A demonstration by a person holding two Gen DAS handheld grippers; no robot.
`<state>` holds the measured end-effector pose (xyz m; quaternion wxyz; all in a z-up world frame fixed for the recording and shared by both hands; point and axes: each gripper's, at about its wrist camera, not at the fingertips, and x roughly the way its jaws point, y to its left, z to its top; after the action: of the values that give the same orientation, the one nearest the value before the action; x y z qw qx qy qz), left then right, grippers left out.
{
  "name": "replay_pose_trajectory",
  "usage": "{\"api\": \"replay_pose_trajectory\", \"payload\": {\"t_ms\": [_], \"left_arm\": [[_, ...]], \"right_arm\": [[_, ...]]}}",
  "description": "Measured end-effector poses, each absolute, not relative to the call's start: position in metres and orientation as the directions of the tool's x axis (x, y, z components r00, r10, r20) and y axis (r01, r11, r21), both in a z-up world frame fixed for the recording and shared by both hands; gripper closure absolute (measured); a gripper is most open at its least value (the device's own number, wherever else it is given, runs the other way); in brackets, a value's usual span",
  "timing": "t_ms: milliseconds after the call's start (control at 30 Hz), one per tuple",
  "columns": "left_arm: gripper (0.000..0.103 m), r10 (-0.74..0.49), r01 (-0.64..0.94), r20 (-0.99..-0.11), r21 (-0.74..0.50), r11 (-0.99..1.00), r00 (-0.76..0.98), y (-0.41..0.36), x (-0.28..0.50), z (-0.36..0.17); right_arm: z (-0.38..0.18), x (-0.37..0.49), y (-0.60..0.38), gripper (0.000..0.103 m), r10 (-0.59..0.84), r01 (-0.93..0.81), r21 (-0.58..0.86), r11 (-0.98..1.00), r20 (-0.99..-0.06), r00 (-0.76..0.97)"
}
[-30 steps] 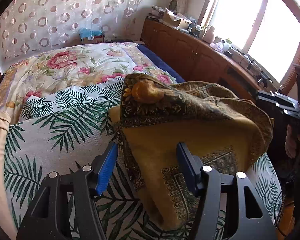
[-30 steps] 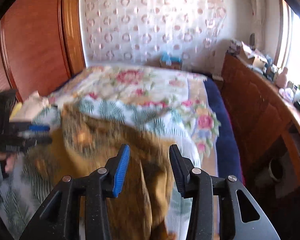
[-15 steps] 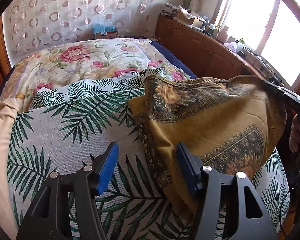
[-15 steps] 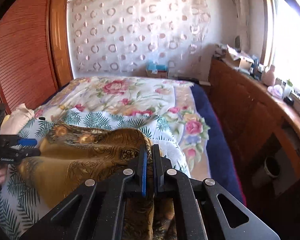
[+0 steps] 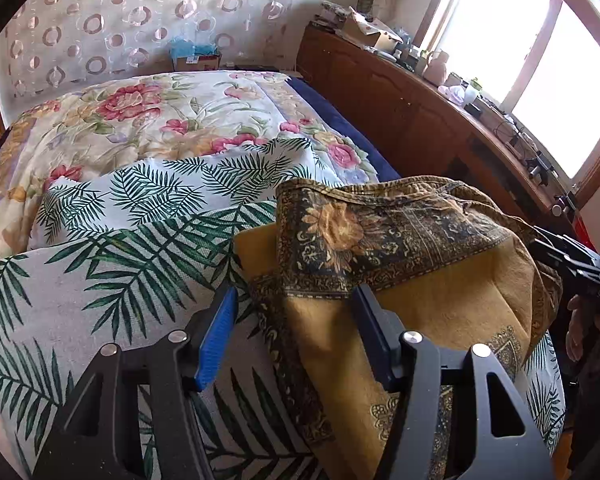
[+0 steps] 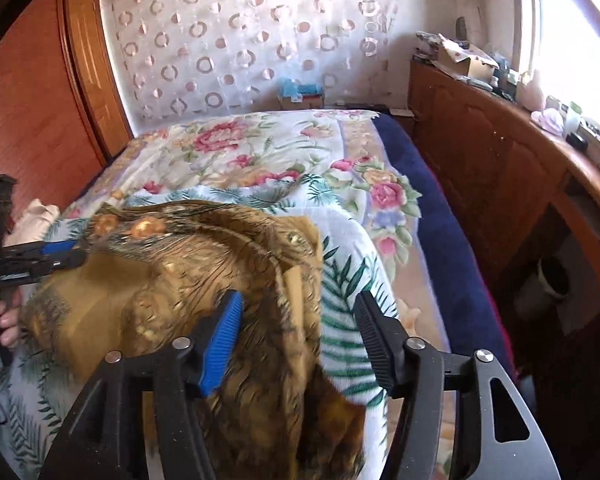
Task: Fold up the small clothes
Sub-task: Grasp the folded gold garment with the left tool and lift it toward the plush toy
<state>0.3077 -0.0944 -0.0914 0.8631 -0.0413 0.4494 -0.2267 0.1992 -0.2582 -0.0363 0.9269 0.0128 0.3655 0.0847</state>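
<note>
Right tool has just let go, its jaws spreading apart over the mustard patterned cloth, which now lies folded over near the bed's foot edge; left tool stands spread too, so this fold is laid

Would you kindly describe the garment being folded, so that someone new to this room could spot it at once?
Start at the bed with its pink-rose quilt; nearer the camera lies a white palm-leaf cloth. On that cloth sits the mustard-yellow garment, loosely heaped. Its dark ornate border with golden flowers sets it apart from the pale green and pink prints around it.
</note>
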Motion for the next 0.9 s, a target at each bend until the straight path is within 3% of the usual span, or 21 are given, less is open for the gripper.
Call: {"api": "replay_pose_trajectory", "payload": {"t_ms": [233,333,500,533,600,633,667,700,800,900], "left_arm": [[0.069,-0.440,0.369,-0.752,-0.278,0.887,0.491,-0.097,0.310,-0.092],[0.070,-0.436,0.369,-0.754,-0.273,0.889,0.492,-0.098,0.310,-0.092],[0.070,-0.436,0.368,-0.752,-0.273,0.889,0.494,-0.096,0.311,-0.094],[0.070,-0.436,0.370,-0.751,-0.272,0.889,0.496,-0.096,0.311,-0.094],[0.083,-0.452,0.384,-0.742,-0.280,0.880,0.495,-0.096,0.310,-0.095],[0.095,-0.469,0.391,-0.736,-0.296,0.871,0.488,-0.096,0.310,-0.094],[0.096,-0.473,0.391,-0.732,-0.301,0.870,0.491,-0.095,0.309,-0.093],[0.096,-0.475,0.392,-0.726,-0.300,0.870,0.497,-0.095,0.307,-0.091],[0.097,-0.497,0.395,-0.681,-0.317,0.862,0.538,-0.085,0.292,-0.073],[0.097,-0.513,0.402,-0.635,-0.325,0.856,0.578,-0.072,0.274,-0.052]], "right_arm": [[-0.070,0.218,-0.266,0.033,0.216,-0.152,0.154,0.976,-0.724,0.655],[-0.072,0.222,-0.272,0.033,0.261,-0.156,0.211,0.965,-0.705,0.660],[-0.074,0.224,-0.270,0.033,0.258,-0.183,0.183,0.966,-0.707,0.658],[-0.074,0.222,-0.269,0.040,0.257,-0.189,0.175,0.966,-0.707,0.658],[-0.078,0.225,-0.266,0.051,0.288,-0.219,0.189,0.957,-0.700,0.653],[-0.077,0.225,-0.265,0.060,0.295,-0.229,0.189,0.955,-0.698,0.653],[-0.079,0.223,-0.265,0.067,0.301,-0.241,0.186,0.952,-0.693,0.654],[-0.077,0.222,-0.265,0.083,0.310,-0.256,0.184,0.949,-0.685,0.659],[-0.066,0.216,-0.266,0.090,0.323,-0.277,0.176,0.945,-0.646,0.692],[-0.044,0.204,-0.256,0.092,0.327,-0.311,0.133,0.941,-0.590,0.738]]}}
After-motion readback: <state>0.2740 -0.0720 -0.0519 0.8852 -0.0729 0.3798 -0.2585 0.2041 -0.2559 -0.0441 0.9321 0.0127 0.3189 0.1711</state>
